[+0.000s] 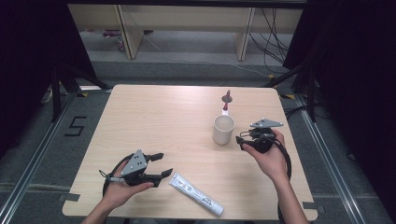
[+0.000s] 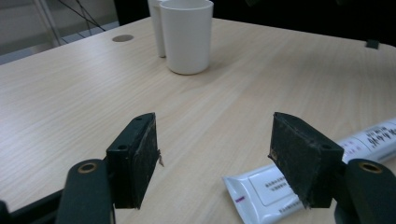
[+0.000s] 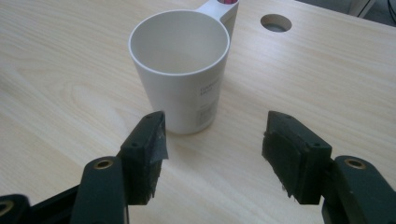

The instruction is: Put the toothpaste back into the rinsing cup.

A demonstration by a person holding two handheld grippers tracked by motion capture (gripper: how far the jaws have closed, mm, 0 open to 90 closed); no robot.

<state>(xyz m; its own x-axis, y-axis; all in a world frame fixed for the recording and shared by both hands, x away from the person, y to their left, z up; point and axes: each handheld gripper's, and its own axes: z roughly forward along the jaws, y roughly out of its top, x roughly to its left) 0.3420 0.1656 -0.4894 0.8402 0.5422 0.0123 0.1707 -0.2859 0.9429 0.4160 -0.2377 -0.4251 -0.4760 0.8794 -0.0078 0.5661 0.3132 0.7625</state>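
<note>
A white cup (image 1: 223, 129) stands upright and empty on the wooden table (image 1: 154, 116), right of centre. Just behind it is a white holder with a reddish top (image 1: 227, 100), whose white edge (image 3: 219, 8) peeks past the cup (image 3: 180, 70). My right gripper (image 1: 242, 140) is open just right of the cup, jaws pointed at it; the cup sits a little beyond the gripper (image 3: 212, 154), not between its pads. A white toothpaste tube (image 1: 196, 193) lies near the front edge. My left gripper (image 1: 164, 164) is open beside its left end; the tube (image 2: 266, 184) lies under the right pad, untouched.
A round cable hole (image 3: 275, 22) is cut in the table beyond the cup. The table's right edge is close to my right hand. Dark floor, black stands and cables surround the table. Bare wood stretches across the left and far parts of the top.
</note>
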